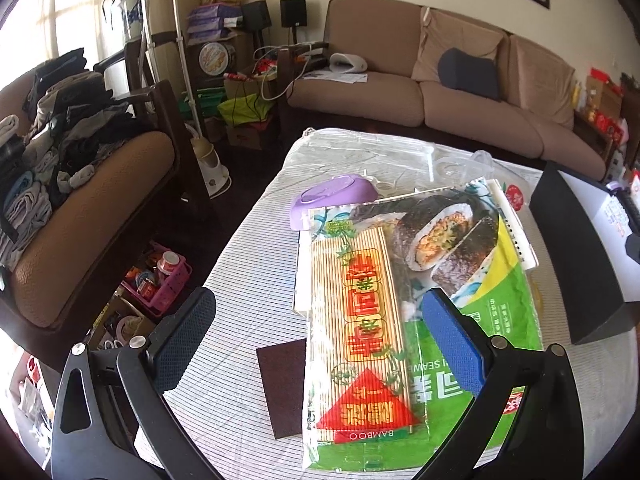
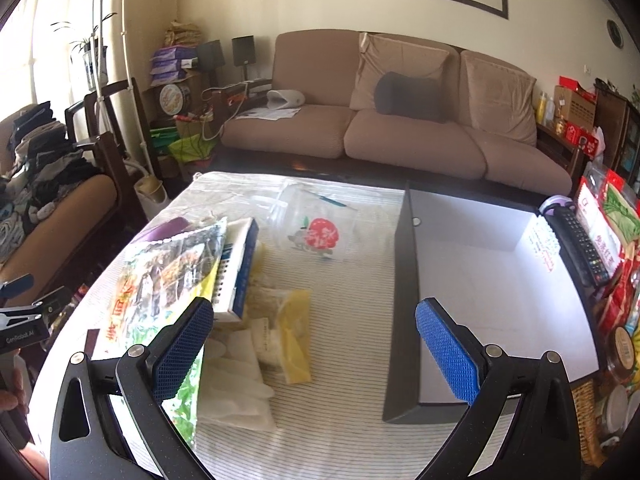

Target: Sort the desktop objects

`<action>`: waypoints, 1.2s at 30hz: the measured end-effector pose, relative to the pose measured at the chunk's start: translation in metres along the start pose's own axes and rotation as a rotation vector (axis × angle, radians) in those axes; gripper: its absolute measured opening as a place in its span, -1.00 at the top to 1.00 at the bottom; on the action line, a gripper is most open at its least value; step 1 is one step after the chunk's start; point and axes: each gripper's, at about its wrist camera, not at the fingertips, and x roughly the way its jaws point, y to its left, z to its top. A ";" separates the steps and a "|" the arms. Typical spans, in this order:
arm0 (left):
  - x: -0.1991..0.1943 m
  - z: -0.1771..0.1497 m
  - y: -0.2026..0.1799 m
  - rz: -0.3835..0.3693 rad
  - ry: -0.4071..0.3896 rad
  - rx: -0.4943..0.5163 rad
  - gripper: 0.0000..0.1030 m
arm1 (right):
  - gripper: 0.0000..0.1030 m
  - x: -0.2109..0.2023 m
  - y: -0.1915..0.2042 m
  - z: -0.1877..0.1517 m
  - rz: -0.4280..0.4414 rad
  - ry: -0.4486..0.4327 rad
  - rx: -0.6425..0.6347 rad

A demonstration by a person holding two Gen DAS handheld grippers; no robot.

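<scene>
— What's nearest?

— The left gripper (image 1: 320, 336), fingers spread wide and holding nothing, hovers over the seaweed pack (image 1: 400, 300) with its bamboo mat. A brown pad (image 1: 282, 388) lies just left of the pack on the striped tablecloth (image 1: 240, 264).

— And the other one?

— The right gripper (image 2: 316, 344) is likewise agape and empty, above white gloves (image 2: 236, 380) and a yellow packet (image 2: 296, 332).

— Farther back?

— The pack rests on a spiral notebook (image 2: 240, 272); a purple bowl (image 1: 336, 200), upside down, sits behind it. A clear bag (image 2: 316, 228) with a red print lies mid-table. The black box (image 2: 480, 280), open, stands at right, a remote (image 2: 580, 244) along its far side.

— Beyond the table?

— A brown sofa (image 2: 400, 136).
</scene>
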 end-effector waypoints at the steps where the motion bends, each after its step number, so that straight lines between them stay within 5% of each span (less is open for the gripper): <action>1: 0.002 0.000 0.001 -0.003 0.000 0.001 -1.00 | -1.00 0.002 0.000 0.000 0.011 0.004 0.003; 12: 0.032 -0.015 -0.002 -0.095 0.041 -0.007 -1.00 | -1.00 0.038 0.008 0.001 0.209 0.039 0.049; 16: 0.046 -0.028 0.003 -0.099 0.066 -0.004 -1.00 | -1.00 0.050 0.017 -0.006 0.350 0.076 0.089; 22: 0.072 -0.044 0.013 -0.105 0.135 -0.037 -1.00 | -0.94 0.067 0.038 -0.027 0.418 0.149 0.089; 30: 0.087 -0.055 0.014 -0.225 0.209 -0.083 -0.98 | -0.01 0.080 0.056 -0.039 0.482 0.221 0.065; 33: 0.087 -0.058 0.011 -0.249 0.219 -0.094 -0.97 | 0.02 0.082 0.066 -0.045 0.483 0.244 0.037; 36: 0.080 -0.062 0.001 -0.286 0.220 -0.074 -0.71 | 0.13 0.083 0.070 -0.050 0.480 0.254 0.015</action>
